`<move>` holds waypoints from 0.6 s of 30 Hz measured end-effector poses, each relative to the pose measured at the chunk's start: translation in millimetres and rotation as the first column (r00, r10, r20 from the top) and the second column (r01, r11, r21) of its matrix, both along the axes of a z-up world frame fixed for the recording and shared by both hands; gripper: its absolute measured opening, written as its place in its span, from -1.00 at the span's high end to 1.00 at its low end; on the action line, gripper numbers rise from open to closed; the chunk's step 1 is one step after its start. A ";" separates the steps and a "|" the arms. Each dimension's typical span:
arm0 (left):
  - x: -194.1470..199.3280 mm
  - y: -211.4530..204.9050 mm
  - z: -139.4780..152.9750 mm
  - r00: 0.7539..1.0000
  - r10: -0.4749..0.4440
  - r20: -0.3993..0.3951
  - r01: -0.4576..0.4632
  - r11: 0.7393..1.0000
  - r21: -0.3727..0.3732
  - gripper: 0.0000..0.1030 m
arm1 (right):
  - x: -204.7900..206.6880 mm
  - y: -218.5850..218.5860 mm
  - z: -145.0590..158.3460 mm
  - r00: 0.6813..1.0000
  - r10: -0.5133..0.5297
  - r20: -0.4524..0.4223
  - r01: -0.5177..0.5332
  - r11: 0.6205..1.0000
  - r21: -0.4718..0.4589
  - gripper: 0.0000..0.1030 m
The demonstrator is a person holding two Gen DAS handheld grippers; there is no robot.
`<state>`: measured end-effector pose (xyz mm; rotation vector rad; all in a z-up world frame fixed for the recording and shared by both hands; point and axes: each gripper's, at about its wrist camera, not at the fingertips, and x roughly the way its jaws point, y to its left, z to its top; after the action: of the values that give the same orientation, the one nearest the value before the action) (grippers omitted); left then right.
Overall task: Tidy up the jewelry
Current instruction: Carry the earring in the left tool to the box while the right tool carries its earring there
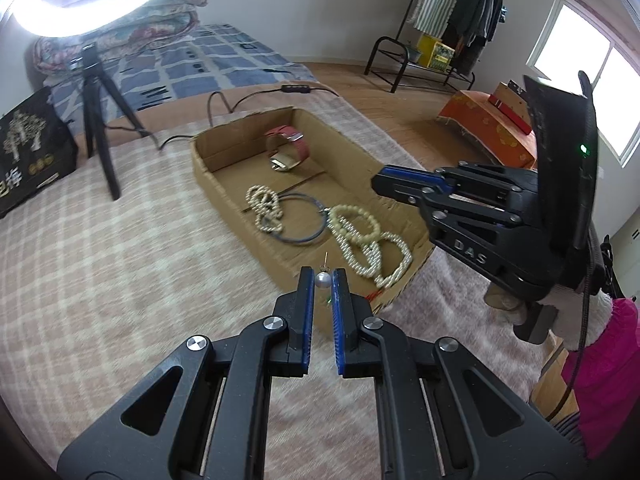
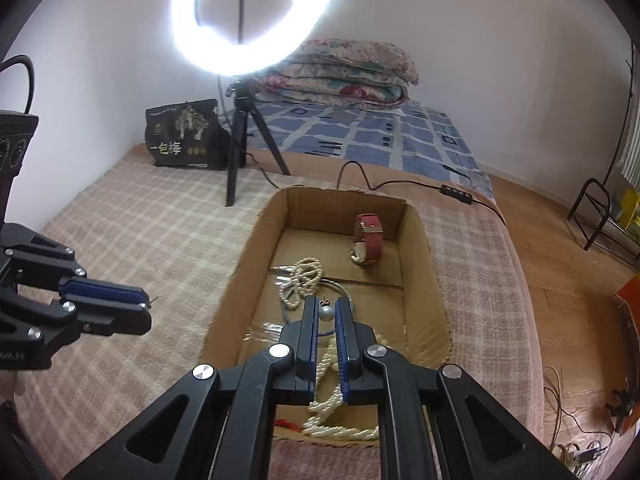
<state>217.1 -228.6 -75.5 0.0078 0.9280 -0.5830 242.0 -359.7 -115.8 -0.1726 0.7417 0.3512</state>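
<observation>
Grippers each pinch 1 small silver ball earring: left gripper (image 1: 322, 280) holds its earring (image 1: 322, 279) before the shallow brown cardboard box (image 1: 204, 160), right gripper (image 2: 325, 312) holds its earring (image 2: 327, 313) above the box's pearl strands (image 2: 304, 276) and red-strapped watch (image 2: 368, 240).

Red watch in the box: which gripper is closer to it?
Right. The right gripper hangs over the cardboard box, short of the red watch; the left gripper is outside the box wall, over the blanket.

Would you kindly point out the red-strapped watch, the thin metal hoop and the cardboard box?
red-strapped watch (image 2: 370, 240): right wrist view, strap.
thin metal hoop (image 1: 316, 232): left wrist view, right edge.
cardboard box (image 2: 420, 232): right wrist view, right wall.
</observation>
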 end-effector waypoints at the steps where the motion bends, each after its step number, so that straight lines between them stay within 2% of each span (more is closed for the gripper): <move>1: 1.4 -2.3 -1.4 1.000 -0.003 0.002 0.003 1.000 0.002 0.87 | 3.9 -3.5 -0.7 1.000 -0.006 -0.001 0.006 1.000 0.005 0.88; 18: 17.7 -28.5 -21.5 1.000 -0.011 0.001 0.011 1.000 0.024 0.87 | 52.9 -18.3 -25.3 0.999 -0.037 -0.038 0.038 0.999 0.033 0.88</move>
<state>234.8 -257.2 -97.0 0.0347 0.9342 -0.5825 294.9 -378.0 -141.1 -0.1200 0.7742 0.3318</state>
